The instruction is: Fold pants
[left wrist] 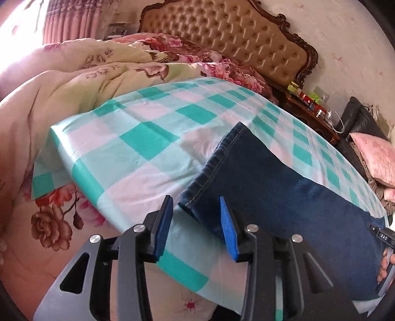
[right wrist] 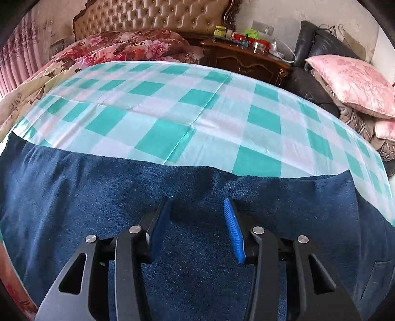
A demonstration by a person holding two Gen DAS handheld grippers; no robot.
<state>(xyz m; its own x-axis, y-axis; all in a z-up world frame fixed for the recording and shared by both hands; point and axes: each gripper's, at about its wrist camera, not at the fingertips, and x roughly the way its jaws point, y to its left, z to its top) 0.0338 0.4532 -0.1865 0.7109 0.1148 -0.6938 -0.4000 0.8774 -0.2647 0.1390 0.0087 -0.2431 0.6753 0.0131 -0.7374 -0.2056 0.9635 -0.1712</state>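
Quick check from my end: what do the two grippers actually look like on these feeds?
Both match: the left gripper and right gripper each have two black angular fingers with cut-out slots and round silver pivot bolts. The inner pads are bright blue and ribbed. In the left view, the right gripper's body shows a small label reading "DAS". No cables or sleeves are visible.

A bed occupies the room, covered by a green-and-white checked sheet (right wrist: 172,116). Floral quilts (left wrist: 103,71) are piled at the far left. A tufted tan headboard (left wrist: 229,37) stands against a pale, marked wall (left wrist: 350,54). A dark wooden nightstand (right wrist: 246,61) sits far right, beside a pink cushion (right wrist: 350,81). Pink curtains (left wrist: 64,22) admit bright daylight at the left.
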